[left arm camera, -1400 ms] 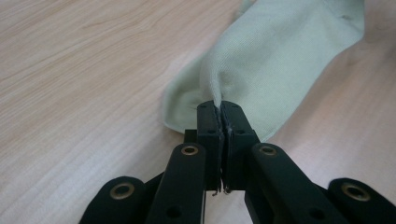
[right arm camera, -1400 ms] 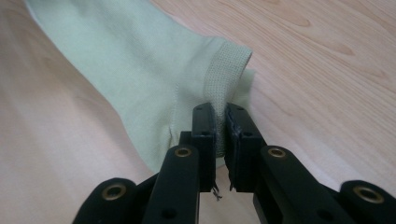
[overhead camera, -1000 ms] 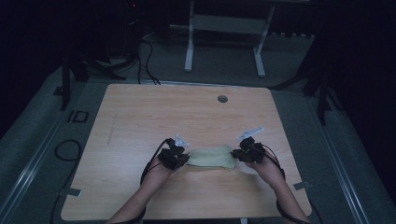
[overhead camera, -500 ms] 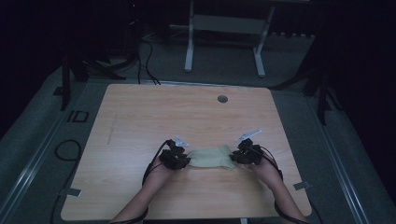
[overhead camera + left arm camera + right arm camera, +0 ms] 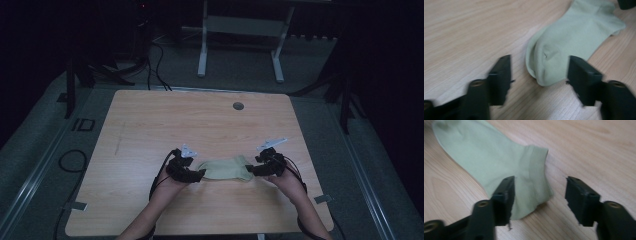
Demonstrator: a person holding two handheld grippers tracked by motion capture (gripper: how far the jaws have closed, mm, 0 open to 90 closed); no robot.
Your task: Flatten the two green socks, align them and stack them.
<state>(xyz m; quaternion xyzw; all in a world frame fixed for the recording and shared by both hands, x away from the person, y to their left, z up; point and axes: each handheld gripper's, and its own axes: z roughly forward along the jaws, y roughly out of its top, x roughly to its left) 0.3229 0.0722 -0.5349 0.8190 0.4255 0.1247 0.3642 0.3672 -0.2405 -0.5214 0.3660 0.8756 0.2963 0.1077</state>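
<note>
A pale green sock (image 5: 225, 168) lies flat on the wooden table (image 5: 200, 120), near its front edge. My left gripper (image 5: 200, 174) is at the sock's left end. In the left gripper view the left gripper (image 5: 540, 62) stands open, its jaws having just been opening. The toe of the sock (image 5: 574, 32) lies between them, untouched by the pads. My right gripper (image 5: 251, 170) is at the sock's right end. In the right gripper view the right gripper (image 5: 540, 181) is open too and has just been opening, with the ribbed cuff of the sock (image 5: 486, 152) lying loose between its jaws.
A round cable hole (image 5: 238, 106) sits near the table's far edge. Beyond the table stands a white metal frame (image 5: 240, 30) on the dark floor. Black cables (image 5: 70, 160) lie on the floor to the left.
Both grippers have opened and let go of the sock's ends. The sock now rests slack on the table. Neither hand has shifted much.
</note>
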